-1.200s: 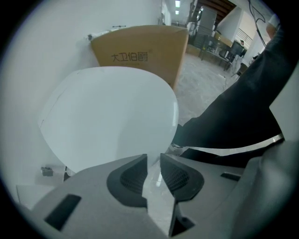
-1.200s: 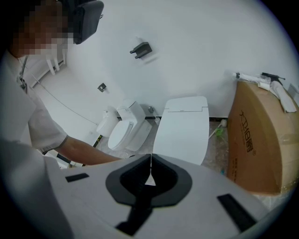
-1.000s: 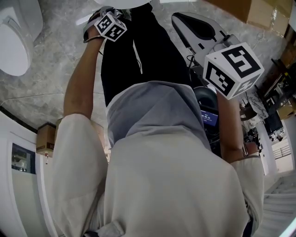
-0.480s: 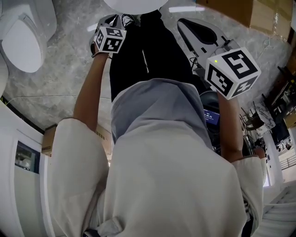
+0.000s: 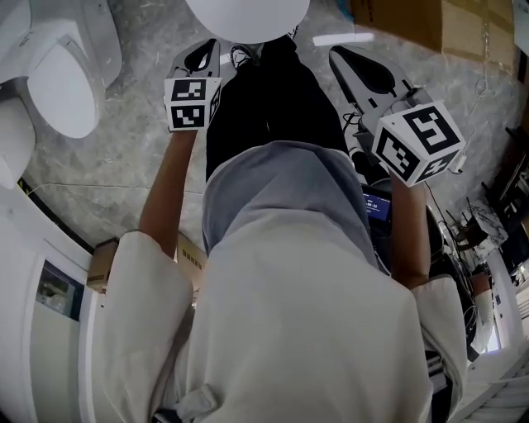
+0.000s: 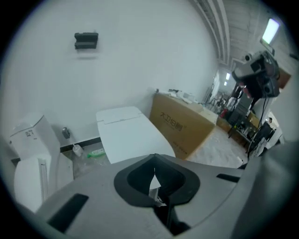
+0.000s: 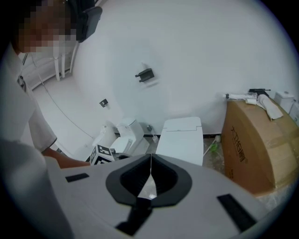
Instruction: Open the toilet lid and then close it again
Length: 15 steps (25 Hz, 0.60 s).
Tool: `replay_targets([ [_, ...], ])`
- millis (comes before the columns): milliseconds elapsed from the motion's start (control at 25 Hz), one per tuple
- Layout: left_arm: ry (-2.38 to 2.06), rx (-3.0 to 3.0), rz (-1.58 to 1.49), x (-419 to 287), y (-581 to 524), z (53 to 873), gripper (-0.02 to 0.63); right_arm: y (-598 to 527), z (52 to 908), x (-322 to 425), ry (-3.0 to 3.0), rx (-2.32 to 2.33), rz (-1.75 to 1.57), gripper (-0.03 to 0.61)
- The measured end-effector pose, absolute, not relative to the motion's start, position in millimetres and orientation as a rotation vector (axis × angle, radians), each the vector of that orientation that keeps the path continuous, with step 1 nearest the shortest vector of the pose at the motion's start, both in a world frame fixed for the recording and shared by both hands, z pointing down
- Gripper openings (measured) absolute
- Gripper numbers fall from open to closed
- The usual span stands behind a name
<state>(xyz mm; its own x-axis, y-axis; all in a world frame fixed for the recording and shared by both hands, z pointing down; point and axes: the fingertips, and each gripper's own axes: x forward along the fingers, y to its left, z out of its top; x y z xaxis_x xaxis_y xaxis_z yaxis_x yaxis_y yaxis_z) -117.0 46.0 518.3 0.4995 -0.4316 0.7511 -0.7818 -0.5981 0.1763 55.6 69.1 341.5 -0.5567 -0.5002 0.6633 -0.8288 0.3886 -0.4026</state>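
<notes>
The white toilet (image 6: 128, 133) stands against the wall with its lid down flat; it also shows in the right gripper view as the toilet (image 7: 181, 137), and its rounded front (image 5: 248, 10) reaches the top of the head view. My left gripper (image 6: 154, 172) hangs in the air above and in front of it, touching nothing. Its jaws have just been closing and now meet, nothing between them. My right gripper (image 7: 150, 164) is shut and empty too, held off to the right, clear of the toilet. Both marker cubes (image 5: 192, 103) (image 5: 417, 140) show beside the person's body.
A big cardboard box (image 6: 187, 128) stands right of the toilet. Other white toilets (image 5: 66, 74) sit at the left, near the wall. A black bracket (image 7: 145, 74) hangs on the white wall. Equipment and cables (image 5: 471, 231) crowd the right side of the marble floor (image 5: 140, 140).
The left gripper has risen and rolled, its cube now nearer the head camera. The right gripper has lifted slightly. The head view has shifted, bringing the toilet's front into sight at the top.
</notes>
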Motion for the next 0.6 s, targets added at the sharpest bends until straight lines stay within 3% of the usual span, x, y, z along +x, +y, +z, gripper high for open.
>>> replay_targets([
  [600, -1.094, 2.364, 0.479, -68, 48, 320, 0.009, 73, 261, 100, -2.31, 1.346, 0.786, 0.011],
])
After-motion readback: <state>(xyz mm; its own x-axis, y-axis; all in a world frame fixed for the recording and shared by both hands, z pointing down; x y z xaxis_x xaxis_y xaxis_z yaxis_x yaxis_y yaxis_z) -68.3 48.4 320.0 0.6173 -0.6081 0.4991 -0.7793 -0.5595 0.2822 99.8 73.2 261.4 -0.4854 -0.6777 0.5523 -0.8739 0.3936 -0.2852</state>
